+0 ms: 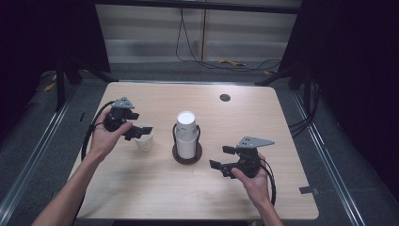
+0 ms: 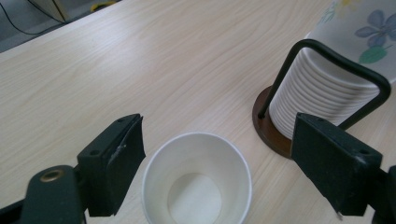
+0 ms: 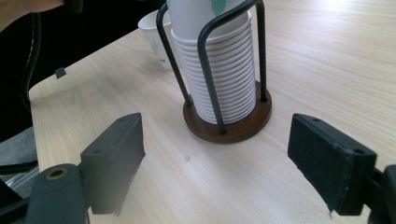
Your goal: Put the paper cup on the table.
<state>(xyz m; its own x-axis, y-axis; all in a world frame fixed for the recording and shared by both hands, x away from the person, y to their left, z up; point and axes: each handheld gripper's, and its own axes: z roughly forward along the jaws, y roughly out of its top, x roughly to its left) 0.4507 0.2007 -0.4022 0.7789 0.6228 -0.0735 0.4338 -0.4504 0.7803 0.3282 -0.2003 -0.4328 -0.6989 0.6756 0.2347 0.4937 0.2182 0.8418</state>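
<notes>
A single white paper cup [image 1: 144, 137] [image 2: 197, 179] stands upright on the wooden table, left of a cup holder. My left gripper [image 1: 139, 132] [image 2: 217, 175] is open, its jaws on either side of the cup's rim without touching it. The holder [image 1: 187, 153] [image 3: 227, 122] has a brown round base and black wire loops around a stack of white paper cups [image 1: 186, 132] [image 2: 317, 88] [image 3: 219, 70]. My right gripper [image 1: 222, 157] [image 3: 215, 172] is open to the right of the holder, nothing between its jaws. The single cup [image 3: 153, 35] also shows behind the holder.
The light wooden table [image 1: 155, 188] has a small dark round hole [image 1: 225, 97] near its far edge. Black cables lie on the floor beyond the table. Dark frame legs stand at both far corners.
</notes>
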